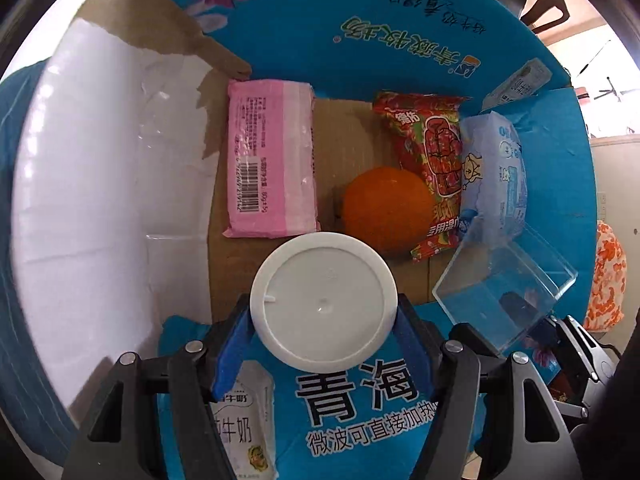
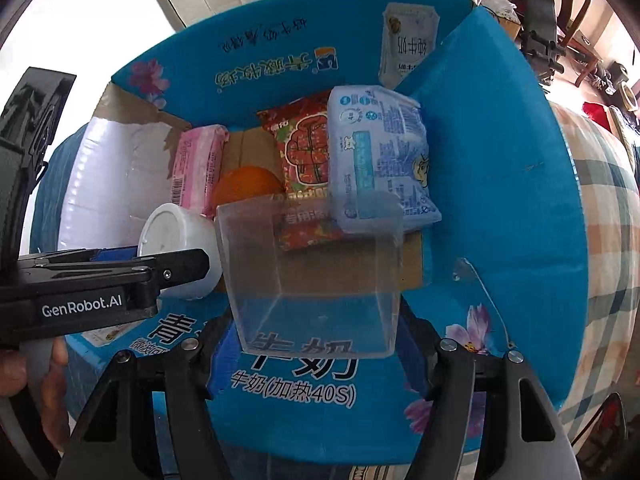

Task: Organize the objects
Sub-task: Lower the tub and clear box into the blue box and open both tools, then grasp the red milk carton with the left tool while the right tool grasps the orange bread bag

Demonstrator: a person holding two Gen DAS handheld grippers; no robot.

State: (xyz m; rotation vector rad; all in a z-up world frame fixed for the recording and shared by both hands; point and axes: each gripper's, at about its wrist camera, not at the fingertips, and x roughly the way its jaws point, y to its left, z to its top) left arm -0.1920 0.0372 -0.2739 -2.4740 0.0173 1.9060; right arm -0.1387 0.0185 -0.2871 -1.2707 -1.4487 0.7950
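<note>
My left gripper [image 1: 324, 320] is shut on a round white plastic container [image 1: 324, 300], held over the near edge of an open blue cardboard box [image 1: 400, 40]. My right gripper [image 2: 316, 328] is shut on a clear plastic box [image 2: 312, 272], held over the same edge, to the right of the white container [image 2: 176, 240]. The clear box also shows in the left wrist view [image 1: 504, 288]. Inside the blue box lie a pink pack [image 1: 272, 160], an orange [image 1: 384, 208], a red snack packet [image 1: 432, 160] and a pale blue wipes pack [image 1: 496, 176].
The blue box's flaps stand open on all sides [image 2: 500, 160], one with white torn lining [image 1: 100, 160]. The box sits on a checked cloth [image 2: 604, 200]. A chair and clutter stand beyond at the back right [image 2: 560, 20]. The left gripper's body [image 2: 80, 280] crosses the right wrist view.
</note>
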